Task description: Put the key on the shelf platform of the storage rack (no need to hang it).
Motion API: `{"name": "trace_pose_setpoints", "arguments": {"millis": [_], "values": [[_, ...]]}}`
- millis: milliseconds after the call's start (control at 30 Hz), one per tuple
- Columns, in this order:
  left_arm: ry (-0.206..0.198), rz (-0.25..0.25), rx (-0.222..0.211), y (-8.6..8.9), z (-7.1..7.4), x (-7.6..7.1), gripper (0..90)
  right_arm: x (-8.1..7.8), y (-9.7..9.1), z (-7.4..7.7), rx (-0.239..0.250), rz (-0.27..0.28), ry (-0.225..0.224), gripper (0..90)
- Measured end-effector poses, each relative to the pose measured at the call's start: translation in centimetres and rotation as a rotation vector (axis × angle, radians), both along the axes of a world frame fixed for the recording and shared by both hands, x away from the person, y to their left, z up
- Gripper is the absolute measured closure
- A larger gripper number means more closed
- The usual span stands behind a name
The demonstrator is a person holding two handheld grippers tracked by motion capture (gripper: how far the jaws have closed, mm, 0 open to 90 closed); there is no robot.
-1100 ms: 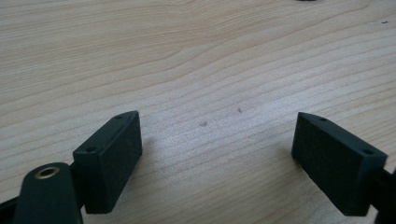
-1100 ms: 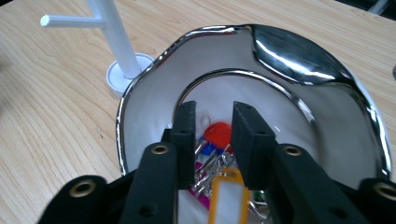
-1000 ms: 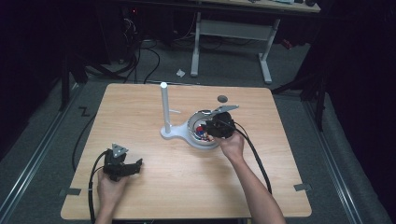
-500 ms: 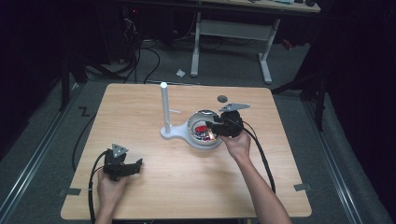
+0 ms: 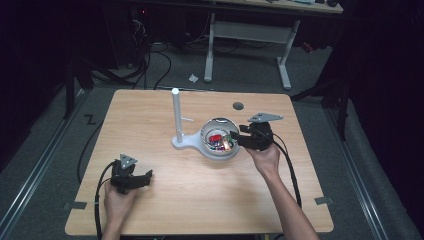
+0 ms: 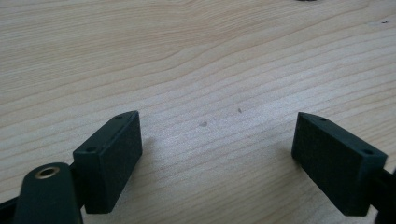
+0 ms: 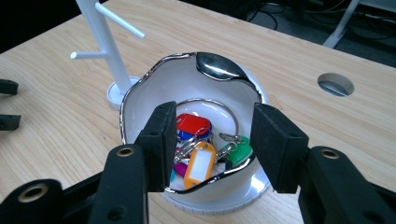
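Bunch of coloured plastic key tags on metal rings (image 7: 196, 151) lying in white chrome-rimmed bowl (image 7: 154, 100), beside white peg stand (image 7: 105, 44) on wooden tabletop (image 5: 200, 200). Right tool (image 7: 208, 140) released, jaws just been opening, nothing gripped, pulled up and back from bowl since earlier. Left tool (image 6: 217, 154) wide open, resting on bare tabletop, unmoved.

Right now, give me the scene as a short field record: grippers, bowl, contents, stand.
left gripper: open, nothing between jaws, low over the table
right gripper: open, jaws have just been opening, above the bowl's near rim, holding nothing
bowl: white, chrome rim
contents: key tags, red, orange, green, on rings
stand: white peg post, nothing hung
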State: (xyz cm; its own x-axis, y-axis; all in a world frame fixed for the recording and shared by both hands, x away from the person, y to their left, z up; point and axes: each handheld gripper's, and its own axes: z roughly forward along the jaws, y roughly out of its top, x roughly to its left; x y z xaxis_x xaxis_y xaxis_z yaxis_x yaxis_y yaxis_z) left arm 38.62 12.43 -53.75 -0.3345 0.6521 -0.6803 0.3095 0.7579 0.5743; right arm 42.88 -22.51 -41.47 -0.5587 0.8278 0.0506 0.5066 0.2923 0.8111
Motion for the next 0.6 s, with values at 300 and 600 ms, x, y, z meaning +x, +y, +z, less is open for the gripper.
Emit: {"name": "trace_pose_setpoints", "arguments": {"millis": [300,600], "values": [[0.000,0.000,0.000,0.0,0.0,0.0,16.6,-1.4,-2.2,0.2,0.040,-0.035,-0.010,51.3],[-0.002,-0.005,0.003,0.0,0.0,0.0,16.6,-2.7,-3.5,1.0,0.052,-0.058,-0.036,51.3]]}}
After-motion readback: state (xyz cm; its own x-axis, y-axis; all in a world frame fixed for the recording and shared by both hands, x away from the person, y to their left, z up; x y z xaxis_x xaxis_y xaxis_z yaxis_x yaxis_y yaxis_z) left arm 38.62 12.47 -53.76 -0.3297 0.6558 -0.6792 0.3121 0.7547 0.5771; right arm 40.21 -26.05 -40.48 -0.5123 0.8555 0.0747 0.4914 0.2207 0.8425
